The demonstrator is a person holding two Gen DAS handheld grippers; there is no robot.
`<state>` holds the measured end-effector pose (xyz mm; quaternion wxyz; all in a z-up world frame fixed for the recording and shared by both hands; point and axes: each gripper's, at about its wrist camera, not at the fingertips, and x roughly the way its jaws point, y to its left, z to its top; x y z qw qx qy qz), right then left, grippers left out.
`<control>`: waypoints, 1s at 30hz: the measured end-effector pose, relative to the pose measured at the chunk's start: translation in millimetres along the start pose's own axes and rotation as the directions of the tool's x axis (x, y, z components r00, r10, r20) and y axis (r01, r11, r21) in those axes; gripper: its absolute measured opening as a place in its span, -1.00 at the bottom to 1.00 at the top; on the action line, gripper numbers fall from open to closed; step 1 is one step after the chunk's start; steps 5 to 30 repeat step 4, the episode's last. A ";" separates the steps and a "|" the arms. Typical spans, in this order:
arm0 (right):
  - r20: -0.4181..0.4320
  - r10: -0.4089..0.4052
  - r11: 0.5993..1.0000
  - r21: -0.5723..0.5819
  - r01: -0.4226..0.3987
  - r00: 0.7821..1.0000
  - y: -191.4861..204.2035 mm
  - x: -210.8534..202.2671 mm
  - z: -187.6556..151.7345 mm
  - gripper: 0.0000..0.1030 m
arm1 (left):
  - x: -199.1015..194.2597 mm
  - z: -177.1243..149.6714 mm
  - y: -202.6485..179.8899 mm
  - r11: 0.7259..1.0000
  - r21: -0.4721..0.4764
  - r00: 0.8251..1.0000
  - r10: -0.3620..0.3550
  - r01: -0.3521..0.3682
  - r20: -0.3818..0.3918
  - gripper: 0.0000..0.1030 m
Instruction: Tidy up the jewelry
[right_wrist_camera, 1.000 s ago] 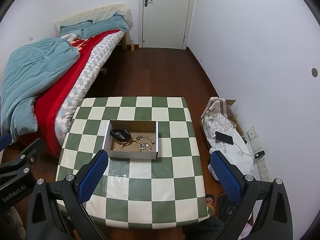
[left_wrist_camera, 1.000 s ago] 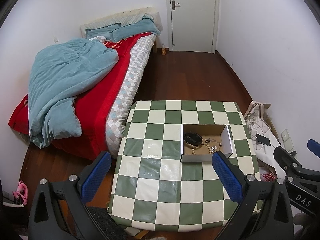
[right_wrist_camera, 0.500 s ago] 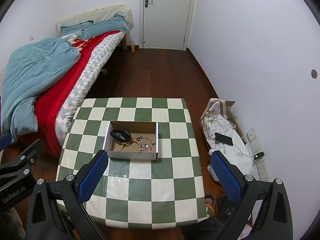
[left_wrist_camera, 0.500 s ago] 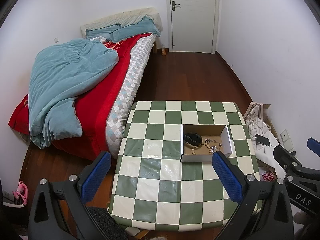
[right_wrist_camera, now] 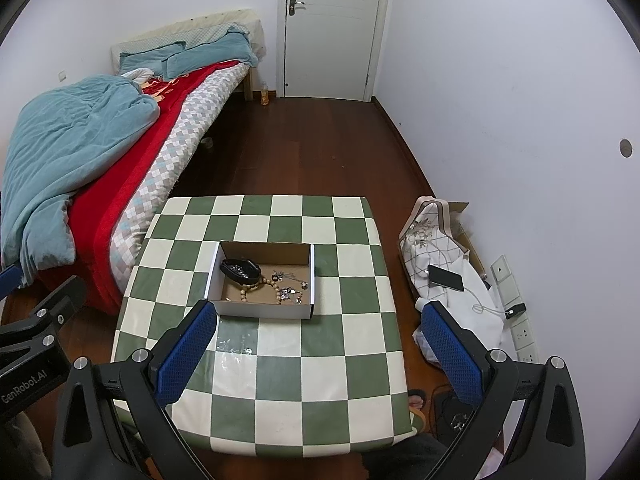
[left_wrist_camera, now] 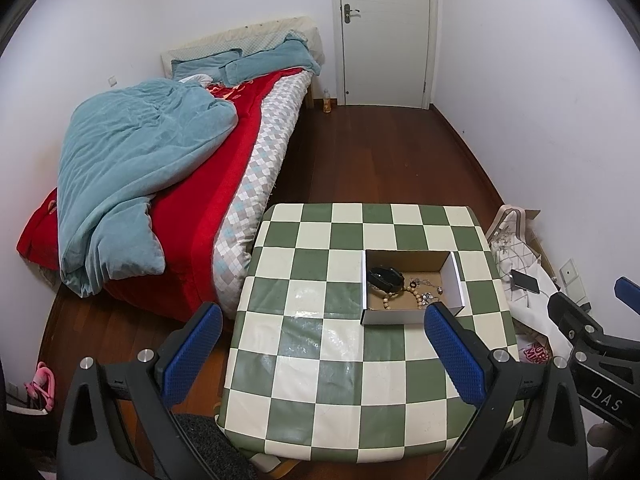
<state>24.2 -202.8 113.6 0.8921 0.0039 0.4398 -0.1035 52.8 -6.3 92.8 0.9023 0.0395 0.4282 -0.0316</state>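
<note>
A shallow cardboard box sits on the green-and-white checkered table. Inside it lie a black bracelet, a string of wooden beads and small silver pieces. My left gripper hangs high above the table's near side, open, with nothing between its blue pads. My right gripper is likewise open and empty, well above the table in front of the box.
A bed with a teal quilt and red blanket lies left of the table. A white bag with a phone on it rests on the floor to the right, near wall sockets. A closed door stands at the far wall.
Both views have shifted very slightly; the table and box sit a touch lower in frame. Nothing was taken hold of or let go.
</note>
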 end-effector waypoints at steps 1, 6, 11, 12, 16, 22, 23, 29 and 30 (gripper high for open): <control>-0.001 0.002 1.000 0.001 -0.002 1.000 0.1 0.0 0.0 1.00 | -0.4 0.3 0.1 1.000 -0.001 1.000 0.003 -0.003 0.001 1.00; 0.003 0.001 1.000 0.000 -0.001 1.000 -0.9 -1.3 -0.3 1.00 | -1.6 2.0 0.8 1.000 -0.002 1.000 -0.001 0.001 -0.001 1.00; 0.003 0.001 1.000 0.000 -0.001 1.000 -0.9 -1.3 -0.3 1.00 | -1.6 2.0 0.8 1.000 -0.002 1.000 -0.001 0.001 -0.001 1.00; 0.003 0.001 1.000 0.000 -0.001 1.000 -0.9 -1.3 -0.3 1.00 | -1.6 2.0 0.8 1.000 -0.002 1.000 -0.001 0.001 -0.001 1.00; 0.003 0.001 1.000 0.000 -0.001 1.000 -0.9 -1.3 -0.3 1.00 | -1.6 2.0 0.8 1.000 -0.002 1.000 -0.001 0.001 -0.001 1.00; 0.003 0.001 1.000 0.000 -0.001 1.000 -0.9 -1.3 -0.3 1.00 | -1.6 2.0 0.8 1.000 -0.002 1.000 -0.001 0.001 -0.001 1.00; 0.003 0.001 1.000 0.000 -0.001 1.000 -0.9 -1.3 -0.3 1.00 | -1.6 2.0 0.8 1.000 -0.002 1.000 -0.001 0.001 -0.001 1.00; 0.003 0.001 1.000 0.000 -0.001 1.000 -0.9 -1.3 -0.3 1.00 | -1.6 2.0 0.8 1.000 -0.002 1.000 -0.001 0.001 -0.001 1.00; 0.003 0.001 1.000 0.000 -0.001 1.000 -0.9 -1.3 -0.3 1.00 | -1.6 2.0 0.8 1.000 -0.002 1.000 -0.001 0.001 -0.001 1.00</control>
